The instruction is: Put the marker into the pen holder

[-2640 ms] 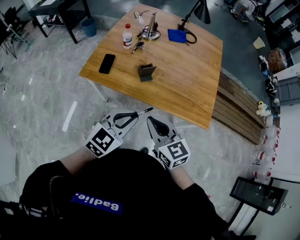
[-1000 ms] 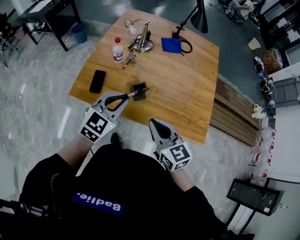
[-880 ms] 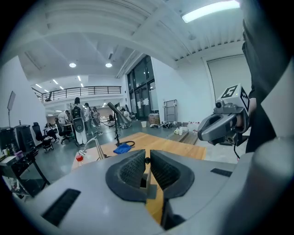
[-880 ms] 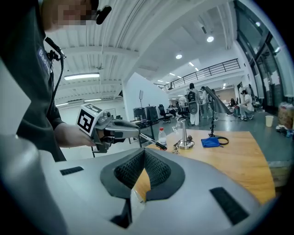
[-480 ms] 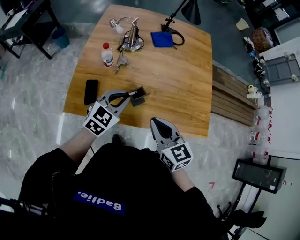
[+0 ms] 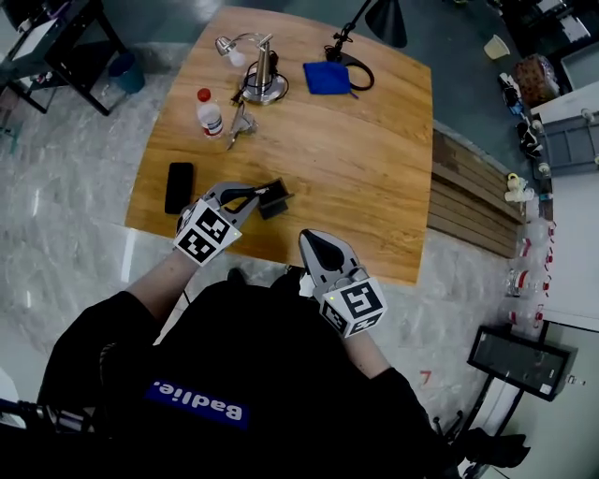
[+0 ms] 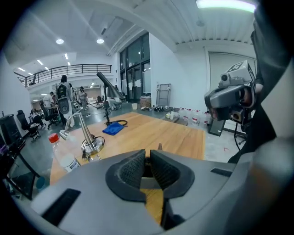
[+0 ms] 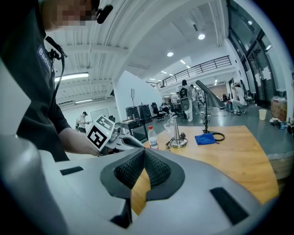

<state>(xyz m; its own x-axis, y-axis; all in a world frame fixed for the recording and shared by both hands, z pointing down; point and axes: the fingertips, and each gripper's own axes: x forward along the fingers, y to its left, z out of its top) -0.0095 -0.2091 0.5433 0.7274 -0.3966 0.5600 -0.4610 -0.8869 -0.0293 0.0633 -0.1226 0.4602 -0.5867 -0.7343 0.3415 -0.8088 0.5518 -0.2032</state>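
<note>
The dark grey pen holder [image 6: 273, 200] stands on the wooden table [image 6: 374, 168] near its front edge. My left gripper [image 6: 253, 194] is shut on the black marker [image 6: 263, 193], whose tip reaches the holder's top. Whether the tip is inside I cannot tell. In the left gripper view the left gripper [image 7: 148, 160] is shut, with only the marker's tip [image 7: 160, 147] showing past the pads; the holder is hidden. My right gripper [image 6: 314, 238] hangs shut and empty just off the table's front edge, and its jaws in the right gripper view [image 8: 144, 158] hold nothing.
A black phone [image 6: 178, 187] lies left of the holder. Farther back are a plastic bottle [image 6: 210, 112], a metal clip [image 6: 239, 123], a silver desk lamp [image 6: 257, 75], a blue cloth [image 6: 327, 77] and a black lamp [image 6: 379, 19]. Wooden planks [image 6: 473, 206] lie right of the table.
My left gripper has carried the marker from off the table's front edge forward to the pen holder. The right gripper has stayed near the front edge.
</note>
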